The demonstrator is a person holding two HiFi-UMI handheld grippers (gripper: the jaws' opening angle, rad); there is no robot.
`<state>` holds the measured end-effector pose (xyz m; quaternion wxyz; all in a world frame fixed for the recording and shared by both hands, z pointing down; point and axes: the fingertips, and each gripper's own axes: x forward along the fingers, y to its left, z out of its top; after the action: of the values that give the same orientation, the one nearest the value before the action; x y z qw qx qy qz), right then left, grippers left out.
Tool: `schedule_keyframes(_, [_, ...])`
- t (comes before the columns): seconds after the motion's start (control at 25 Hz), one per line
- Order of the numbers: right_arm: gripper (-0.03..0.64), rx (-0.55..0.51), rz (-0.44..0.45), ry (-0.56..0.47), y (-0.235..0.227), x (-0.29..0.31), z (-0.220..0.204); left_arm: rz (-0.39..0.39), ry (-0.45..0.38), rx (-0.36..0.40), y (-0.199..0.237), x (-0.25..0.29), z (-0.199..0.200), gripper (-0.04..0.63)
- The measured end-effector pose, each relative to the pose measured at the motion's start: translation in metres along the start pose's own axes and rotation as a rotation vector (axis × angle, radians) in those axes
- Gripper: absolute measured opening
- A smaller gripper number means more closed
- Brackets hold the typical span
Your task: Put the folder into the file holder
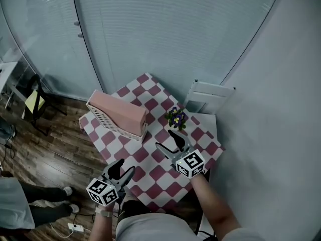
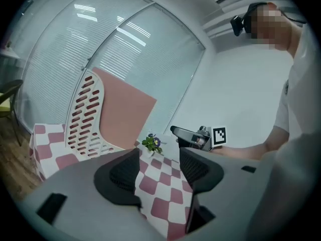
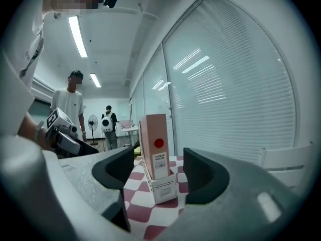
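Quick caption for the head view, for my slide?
Pink folder sits in the white file holder on the checkered table; left gripper and right gripper hover empty nearby.

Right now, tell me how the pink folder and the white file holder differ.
The folder is plain pink with a red dot on its spine; the file holder is white with slotted sides. The folder rises well above the file holder's low front. Both stand upright together on the checked table.

left gripper (image 1: 125, 166): fingers apart, empty | right gripper (image 1: 164, 138): fingers apart, empty
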<state>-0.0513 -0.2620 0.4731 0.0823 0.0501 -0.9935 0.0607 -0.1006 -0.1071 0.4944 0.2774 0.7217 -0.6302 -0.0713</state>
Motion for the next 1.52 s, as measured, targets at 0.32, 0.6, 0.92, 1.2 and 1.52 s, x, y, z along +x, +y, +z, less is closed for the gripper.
schedule_keyframes(0.32, [0.296, 0.022, -0.096, -0.01, 0.029, -0.068, 0.012, -0.049, -0.004, 0.083, -0.037, 0.007, 0.003, 0.232])
schedule_keyframes(0.6, [0.285, 0.057, -0.169, -0.039, 0.057, -0.118, 0.009, -0.063, -0.013, 0.147, -0.061, -0.003, -0.001, 0.232])
schedule_keyframes(0.92, [0.275, 0.088, -0.239, -0.078, 0.087, -0.157, -0.006, -0.071, -0.012, 0.178, -0.084, -0.025, -0.015, 0.23])
schedule_keyframes(1.2, [0.27, 0.122, -0.269, -0.084, 0.108, -0.171, -0.022, -0.075, -0.002, 0.204, -0.096, -0.043, -0.025, 0.232])
schedule_keyframes(1.52, [0.265, 0.12, -0.256, -0.035, 0.128, -0.171, -0.046, -0.066, -0.009, 0.206, -0.102, -0.057, -0.034, 0.23])
